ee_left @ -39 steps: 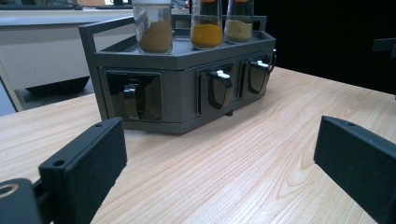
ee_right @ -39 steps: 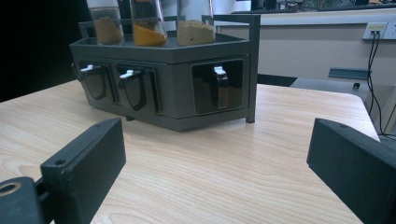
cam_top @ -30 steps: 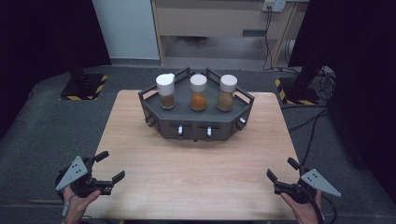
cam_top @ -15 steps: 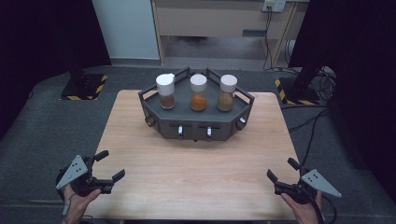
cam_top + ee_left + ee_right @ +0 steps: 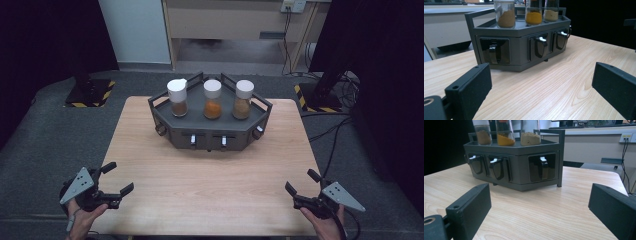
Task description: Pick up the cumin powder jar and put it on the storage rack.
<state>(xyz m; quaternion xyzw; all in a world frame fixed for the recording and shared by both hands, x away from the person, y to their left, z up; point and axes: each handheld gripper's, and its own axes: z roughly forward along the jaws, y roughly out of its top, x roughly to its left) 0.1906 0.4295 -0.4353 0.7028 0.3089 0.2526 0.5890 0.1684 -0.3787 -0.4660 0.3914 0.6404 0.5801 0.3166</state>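
The spice rack (image 5: 210,127) with its three jars stands well ahead of and between the left gripper (image 5: 119,178) and right gripper (image 5: 299,185), both wide open, empty, about equally far.

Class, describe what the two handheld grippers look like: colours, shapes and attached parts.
Both the left gripper and the right gripper are black, each topped by a grey three-cornered plate. Their fingers are flat, matte black rectangular blocks with a small round hole near one corner. A thin cable trails beside the left hand.
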